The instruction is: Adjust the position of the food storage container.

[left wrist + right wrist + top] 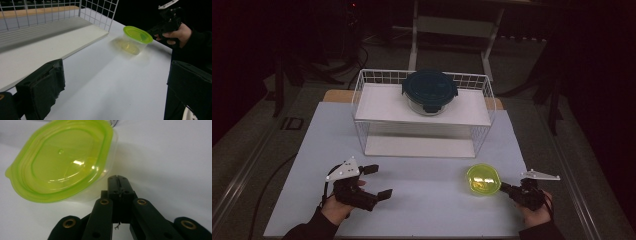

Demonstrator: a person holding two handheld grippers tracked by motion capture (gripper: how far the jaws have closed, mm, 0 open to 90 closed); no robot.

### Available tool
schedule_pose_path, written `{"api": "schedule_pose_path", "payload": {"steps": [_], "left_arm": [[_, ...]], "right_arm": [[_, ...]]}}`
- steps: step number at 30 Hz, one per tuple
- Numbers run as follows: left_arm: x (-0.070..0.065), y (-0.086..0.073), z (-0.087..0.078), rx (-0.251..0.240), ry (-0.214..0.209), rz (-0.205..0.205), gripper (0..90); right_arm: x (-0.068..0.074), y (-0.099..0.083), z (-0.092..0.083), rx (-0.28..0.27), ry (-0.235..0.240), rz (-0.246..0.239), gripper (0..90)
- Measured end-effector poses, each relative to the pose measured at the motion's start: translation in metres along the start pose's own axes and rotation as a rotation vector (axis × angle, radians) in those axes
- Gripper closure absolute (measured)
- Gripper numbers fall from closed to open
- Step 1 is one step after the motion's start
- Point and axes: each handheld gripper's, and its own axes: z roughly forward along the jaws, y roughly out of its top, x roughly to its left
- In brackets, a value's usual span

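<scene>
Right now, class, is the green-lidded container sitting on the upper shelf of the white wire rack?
No, the green-lidded container rests on the table, in front of the wire rack.

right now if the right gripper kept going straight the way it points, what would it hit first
The right gripper, jaws shut with nothing between them, points at the clear container with the green lid. It would most likely meet the container's side wall just under the lid rim; they look almost touching, though depth is unclear.

The high view is looking down from above the table [422, 200]. Each gripper view is looking low along its own jaws; both are catching the green-lidded tub [136, 40], closest ahead of the right jaws.
</scene>
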Motion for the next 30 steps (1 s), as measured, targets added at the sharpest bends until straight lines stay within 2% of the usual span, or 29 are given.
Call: {"api": "schedule_pose_path", "payload": {"steps": [4,10,15,20,26,30], "left_arm": [[0.000,-0.001,0.001,0.005,-0.008,-0.010,1.0],[0.000,-0.001,0.002,0.009,-0.010,-0.002,1.0],[-0.001,-0.001,0.001,0.004,-0.007,-0.003,1.0],[-0.001,-0.001,0.001,0.000,-0.006,-0.006,1.0],[0.000,-0.001,0.001,0.005,-0.007,-0.001,1.1],[-0.001,-0.002,0.002,0.007,-0.008,0.002,1.1]], "right_arm": [[0.005,-0.001,0.008,0.030,0.017,-0.018,90.0],[0.009,0.001,0.011,0.036,0.033,-0.022,90.0],[0.020,0.005,0.022,0.061,0.072,-0.051,90.0],[0.028,0.007,0.029,0.084,0.078,-0.082,90.0],[0.022,0.009,0.026,0.069,0.054,-0.066,90.0],[0.026,0.011,0.033,0.081,0.066,-0.079,90.0]]}}
